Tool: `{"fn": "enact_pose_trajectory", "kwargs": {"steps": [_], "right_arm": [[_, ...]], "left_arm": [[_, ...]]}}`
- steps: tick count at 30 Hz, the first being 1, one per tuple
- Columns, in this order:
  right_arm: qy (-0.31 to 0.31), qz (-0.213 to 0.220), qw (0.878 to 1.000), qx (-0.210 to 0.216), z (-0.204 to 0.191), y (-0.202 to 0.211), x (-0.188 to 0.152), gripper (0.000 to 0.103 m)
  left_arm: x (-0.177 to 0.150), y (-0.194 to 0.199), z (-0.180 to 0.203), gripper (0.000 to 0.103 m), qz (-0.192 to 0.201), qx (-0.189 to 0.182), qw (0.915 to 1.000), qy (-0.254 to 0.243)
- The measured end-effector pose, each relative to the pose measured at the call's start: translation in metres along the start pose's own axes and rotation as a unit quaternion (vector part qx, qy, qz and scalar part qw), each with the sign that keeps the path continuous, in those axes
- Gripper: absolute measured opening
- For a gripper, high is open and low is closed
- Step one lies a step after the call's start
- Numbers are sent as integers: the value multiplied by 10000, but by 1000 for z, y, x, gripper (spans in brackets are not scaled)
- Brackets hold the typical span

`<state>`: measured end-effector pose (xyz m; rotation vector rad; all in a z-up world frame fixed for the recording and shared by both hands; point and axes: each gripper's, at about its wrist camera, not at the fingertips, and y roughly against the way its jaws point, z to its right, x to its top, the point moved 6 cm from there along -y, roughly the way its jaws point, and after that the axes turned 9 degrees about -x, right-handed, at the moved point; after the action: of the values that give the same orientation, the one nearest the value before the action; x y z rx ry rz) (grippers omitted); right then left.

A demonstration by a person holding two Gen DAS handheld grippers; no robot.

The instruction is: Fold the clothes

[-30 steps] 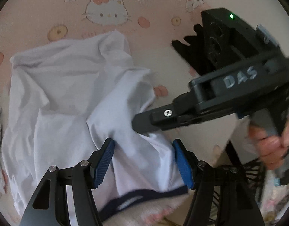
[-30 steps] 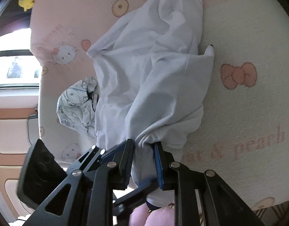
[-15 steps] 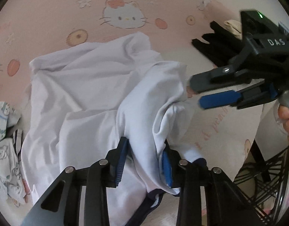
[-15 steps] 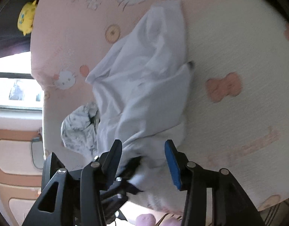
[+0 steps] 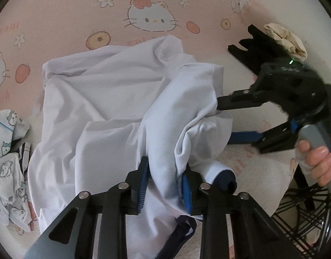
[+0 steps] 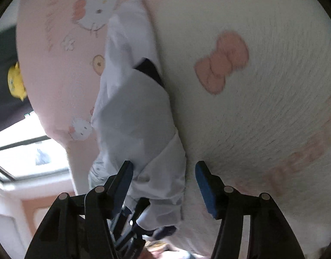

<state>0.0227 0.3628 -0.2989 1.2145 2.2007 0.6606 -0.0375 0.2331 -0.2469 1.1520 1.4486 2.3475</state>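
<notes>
A white garment with dark navy trim (image 5: 105, 99) lies crumpled on a pink cartoon-cat bed cover (image 5: 57, 10). My left gripper (image 5: 164, 185) is shut on a bunched fold of it near the front edge, lifting that fold. My right gripper (image 6: 163, 181) is open, its jaws wide apart around a hanging part of the same garment (image 6: 133, 116) without pinching it. In the left wrist view the right gripper (image 5: 232, 120) reaches in from the right, its fingers partly hidden behind the raised cloth.
A patterned white cloth (image 5: 5, 164) lies at the left edge of the bed. A black garment (image 5: 251, 45) and a beige one (image 5: 286, 41) lie at the far right. A black wire rack (image 5: 303, 213) stands off the bed's right side. A window (image 6: 29, 155) is at left.
My right gripper let go of the garment and opened, then moved back toward the cloth. My left gripper closed on the fold and lifted it.
</notes>
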Motion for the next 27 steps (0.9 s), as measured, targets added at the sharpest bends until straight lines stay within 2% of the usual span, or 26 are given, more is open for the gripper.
{"fn": "enact_pose_trajectory", "kwargs": {"steps": [3,4,5,6,9,13,15,18,21,24,27], "right_arm": [[-365,10,9986,390,0,-6,6,58],[-428,90,9976,529,-2,-4,9,54],[-446,204,9967,644,-6,0,13,36],[-368,250,9964,719,-12,4,14,23],[83,240,9960,859,-33,15,16,17],[599,229,9927,1020,-61,29,15,16],[829,234,9902,1101,-76,35,13,16],[1162,190,9879,1006,-94,40,9,16],[1628,147,9834,785,-112,41,1,16],[2159,168,9753,436,-125,36,-18,16],[2291,20,9722,489,-131,33,-25,16]], "left_arm": [[0,1,0,23,-13,-67,10000,27],[1,2,1,23,-17,-98,9999,44],[1,2,1,23,-20,-128,9999,61],[3,4,2,24,13,-273,9995,140],[10,14,4,28,119,-540,9979,344],[21,31,8,42,336,-652,9964,420],[27,40,10,55,445,-708,9954,459],[35,53,13,65,607,-792,9937,516],[44,66,16,66,770,-875,9915,573],[48,54,19,66,704,-810,9930,502],[51,41,22,66,626,-736,9944,423]]}}
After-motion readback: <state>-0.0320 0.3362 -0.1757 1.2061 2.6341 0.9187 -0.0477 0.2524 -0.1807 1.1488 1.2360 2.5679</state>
